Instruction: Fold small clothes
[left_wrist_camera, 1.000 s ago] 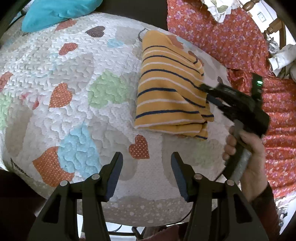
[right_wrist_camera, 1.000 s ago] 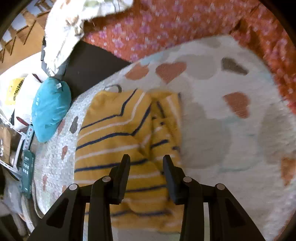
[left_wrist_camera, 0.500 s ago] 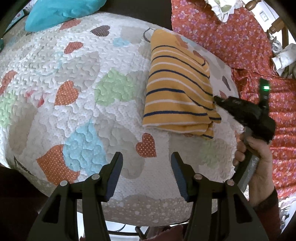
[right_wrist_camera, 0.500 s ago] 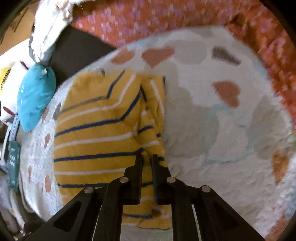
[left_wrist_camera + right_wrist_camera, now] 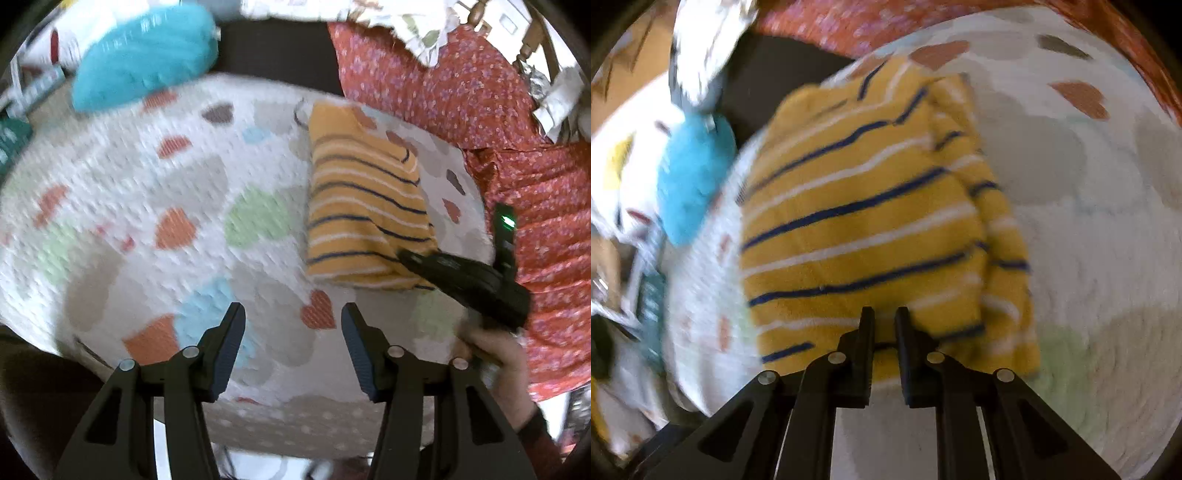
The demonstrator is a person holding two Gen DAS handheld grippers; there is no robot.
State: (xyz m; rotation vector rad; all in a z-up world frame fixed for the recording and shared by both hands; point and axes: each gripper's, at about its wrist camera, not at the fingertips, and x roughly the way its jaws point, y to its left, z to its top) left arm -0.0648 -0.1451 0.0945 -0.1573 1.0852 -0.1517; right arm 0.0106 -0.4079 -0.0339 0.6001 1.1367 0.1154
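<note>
A folded yellow garment [image 5: 362, 206] with navy and white stripes lies on the heart-patterned quilt [image 5: 147, 206], right of centre. My right gripper [image 5: 402, 254], held by a hand [image 5: 495, 365], has its tips at the garment's near right corner. In the right wrist view the right gripper [image 5: 884, 314] is shut to a narrow slit over the garment [image 5: 857, 221] at its near edge. Whether cloth is pinched in that slit does not show. My left gripper [image 5: 293, 325] stands open above the quilt's near edge, well left of the garment, with nothing between its fingers.
A teal cushion [image 5: 144, 55] lies past the quilt's far left edge. Red floral fabric [image 5: 461, 85] runs along the far and right sides. White bags and clutter sit at the far right. The round quilt drops off just below my left gripper.
The right gripper's jaws closed to a slit, and it slid along the garment's right edge down to the near corner. The left gripper rose and tilted, and more of the far side shows.
</note>
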